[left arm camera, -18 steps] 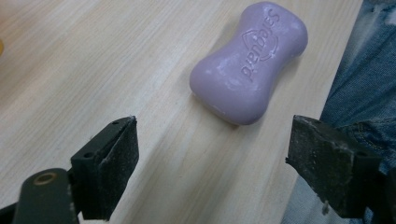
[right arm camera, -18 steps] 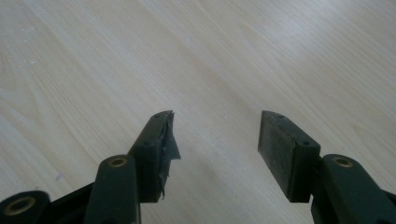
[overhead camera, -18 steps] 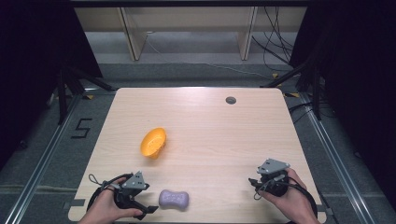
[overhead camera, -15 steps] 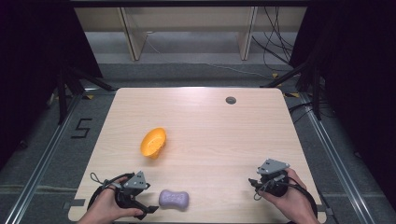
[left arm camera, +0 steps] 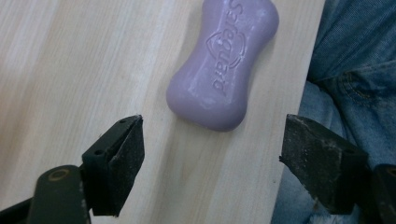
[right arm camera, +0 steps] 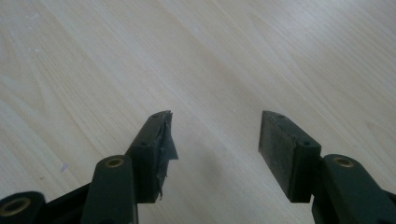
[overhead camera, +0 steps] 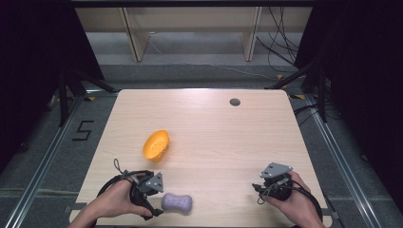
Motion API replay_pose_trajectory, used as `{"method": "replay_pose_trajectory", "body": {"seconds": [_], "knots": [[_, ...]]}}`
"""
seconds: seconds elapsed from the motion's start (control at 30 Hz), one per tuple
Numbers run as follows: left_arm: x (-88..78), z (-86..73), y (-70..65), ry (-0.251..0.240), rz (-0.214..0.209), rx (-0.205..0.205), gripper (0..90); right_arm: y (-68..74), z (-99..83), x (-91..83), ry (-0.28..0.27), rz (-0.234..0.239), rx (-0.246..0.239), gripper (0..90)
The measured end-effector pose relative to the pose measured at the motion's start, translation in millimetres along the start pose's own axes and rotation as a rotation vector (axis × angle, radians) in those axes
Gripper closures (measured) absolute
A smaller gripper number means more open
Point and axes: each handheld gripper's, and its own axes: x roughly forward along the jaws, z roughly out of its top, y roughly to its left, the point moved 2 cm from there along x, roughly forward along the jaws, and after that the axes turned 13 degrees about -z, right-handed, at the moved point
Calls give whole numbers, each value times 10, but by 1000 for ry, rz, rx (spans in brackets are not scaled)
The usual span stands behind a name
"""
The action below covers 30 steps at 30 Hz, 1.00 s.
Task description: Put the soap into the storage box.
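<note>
A purple bar of soap (overhead camera: 177,203) lies flat near the table's front edge, left of centre. In the left gripper view the soap (left arm camera: 223,60) shows embossed lettering and rests just ahead of the jaws, apart from both. My left gripper (overhead camera: 153,199) sits just left of the soap, open wide, with nothing between its jaws (left arm camera: 212,140). An orange bowl (overhead camera: 156,144) lies tipped on its side farther back on the left. My right gripper (overhead camera: 272,186) rests at the front right, open over bare wood (right arm camera: 215,123).
The light wooden table (overhead camera: 214,137) has a small round grey grommet (overhead camera: 235,102) near its far edge. The table's front edge runs just beside the soap, with blue jeans (left arm camera: 355,70) below it. Dark floor and rails surround the table.
The left gripper has shifted slightly toward the soap. The soap, bowl and right gripper stay where they were.
</note>
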Motion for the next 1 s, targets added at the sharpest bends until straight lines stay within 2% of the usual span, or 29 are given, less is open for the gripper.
{"method": "replay_pose_trajectory", "body": {"seconds": [0.07, 0.1, 0.2, 0.33, 0.47, 0.6, 0.63, 0.73, 1.0], "knots": [[-3, 94, -8, 49, -20, 22, 214, 19, -2, 4, 1, 1, 9, 447], [0, 138, -3, 64, -19, 38, 214, 7, 1, 6, -1, 2, -5, 445], [15, 243, 16, 93, -27, 76, 215, 12, 1, 9, -1, 0, -7, 444], [63, 333, 24, 113, -37, 106, 223, 13, -1, 14, 0, 1, -9, 442], [170, 468, 31, 167, -65, 153, 249, 26, -3, 14, 9, 8, -1, 441], [220, 552, 36, 182, -77, 174, 264, 18, 0, 16, 5, 9, -13, 439], [234, 559, 31, 180, -84, 164, 269, 18, 1, 17, 5, 9, -14, 439], [271, 589, 46, 205, -98, 183, 282, 26, 1, 22, 3, 9, -13, 438], [328, 636, 75, 233, -118, 184, 313, 28, 2, 21, 5, 12, -13, 437]]}}
